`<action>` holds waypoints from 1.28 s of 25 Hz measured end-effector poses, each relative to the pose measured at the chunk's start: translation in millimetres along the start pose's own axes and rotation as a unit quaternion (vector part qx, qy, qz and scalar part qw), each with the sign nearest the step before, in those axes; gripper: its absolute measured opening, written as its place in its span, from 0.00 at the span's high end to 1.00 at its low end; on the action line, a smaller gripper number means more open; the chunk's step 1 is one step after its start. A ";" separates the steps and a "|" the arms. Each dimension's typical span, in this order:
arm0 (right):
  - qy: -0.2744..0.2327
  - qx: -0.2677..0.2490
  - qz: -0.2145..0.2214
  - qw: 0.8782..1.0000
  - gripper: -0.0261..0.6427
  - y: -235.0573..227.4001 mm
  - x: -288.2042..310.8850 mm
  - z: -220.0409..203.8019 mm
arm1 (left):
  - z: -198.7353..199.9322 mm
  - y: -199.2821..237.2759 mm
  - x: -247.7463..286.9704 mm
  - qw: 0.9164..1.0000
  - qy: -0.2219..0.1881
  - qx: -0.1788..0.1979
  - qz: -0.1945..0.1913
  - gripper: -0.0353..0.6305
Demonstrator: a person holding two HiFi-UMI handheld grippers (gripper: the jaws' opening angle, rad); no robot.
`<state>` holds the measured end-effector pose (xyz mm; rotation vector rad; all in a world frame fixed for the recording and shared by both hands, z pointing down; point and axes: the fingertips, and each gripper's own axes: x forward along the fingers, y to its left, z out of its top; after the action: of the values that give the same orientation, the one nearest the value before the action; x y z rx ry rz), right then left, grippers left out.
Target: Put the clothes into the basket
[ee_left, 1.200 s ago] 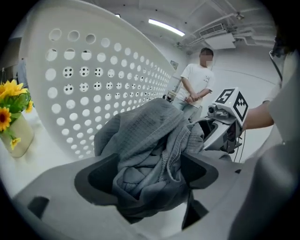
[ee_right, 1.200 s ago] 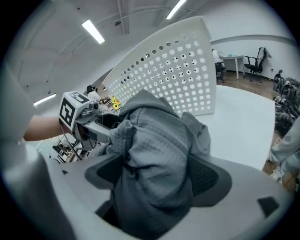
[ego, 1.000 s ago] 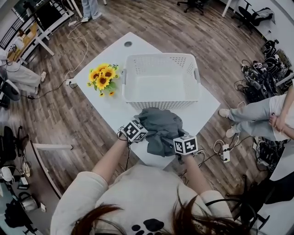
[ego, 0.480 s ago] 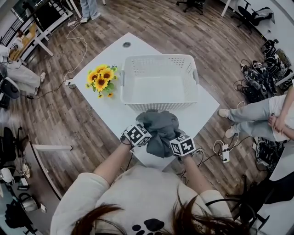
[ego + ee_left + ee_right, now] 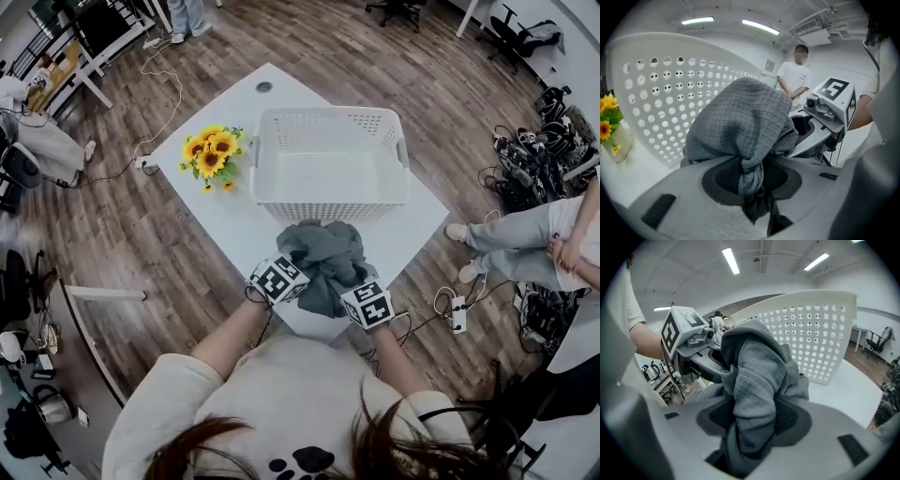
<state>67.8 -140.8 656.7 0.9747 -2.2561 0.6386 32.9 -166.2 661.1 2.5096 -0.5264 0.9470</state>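
Note:
A grey waffle-knit garment point(image 5: 323, 262) is bunched up on the white table point(image 5: 234, 225), just in front of the white perforated basket point(image 5: 328, 164). My left gripper point(image 5: 292, 277) holds its left side; a fold of the grey garment point(image 5: 750, 173) is pinched between the pads, whose jaws have just been closing. My right gripper point(image 5: 354, 292) grips the right side, with a thick wad of the grey garment point(image 5: 754, 418) clamped between its pads after the same closing. Seen from each gripper, the basket wall point(image 5: 661, 93) point(image 5: 815, 329) rises right behind the cloth.
A small vase of sunflowers point(image 5: 211, 157) stands on the table left of the basket. The table's near edge point(image 5: 309, 333) lies just under my hands. A person point(image 5: 794, 77) stands beyond the table, and another sits at the right point(image 5: 534, 234) beside cables on the wooden floor.
Both grippers have closed on the garment's two sides and drawn it together into a taller bunch, lifted slightly. The right gripper has rolled, its marker cube turned.

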 end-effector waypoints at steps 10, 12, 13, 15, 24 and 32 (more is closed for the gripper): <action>-0.036 -0.083 -0.032 0.995 0.64 21.8 -29.3 25.2 | 12.2 -15.7 -26.2 0.997 -0.064 0.008 0.040 0.78; -0.044 -0.102 -0.042 0.993 0.64 25.5 -38.0 32.2 | 17.8 -19.0 -33.0 0.996 -0.078 0.012 0.049 0.78; -0.049 -0.114 -0.049 0.991 0.64 26.5 -42.8 36.8 | 22.3 -20.8 -37.5 0.995 -0.086 0.015 0.053 0.79; -0.058 -0.139 -0.063 0.987 0.65 26.8 -54.2 48.5 | 34.3 -25.4 -47.7 0.993 -0.103 0.020 0.061 0.79; -0.131 -0.195 -0.122 0.964 0.65 32.6 -109.1 113.4 | 107.6 -40.1 -106.9 0.973 -0.188 0.075 0.112 0.79; -0.204 -0.229 -0.143 0.941 0.67 29.7 -149.2 185.5 | 181.1 -37.1 -156.5 0.947 -0.243 0.130 0.165 0.79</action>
<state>67.3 -166.9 418.3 1.2344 -2.3771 -0.2362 37.8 -192.4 420.3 2.9703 -1.0611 0.5125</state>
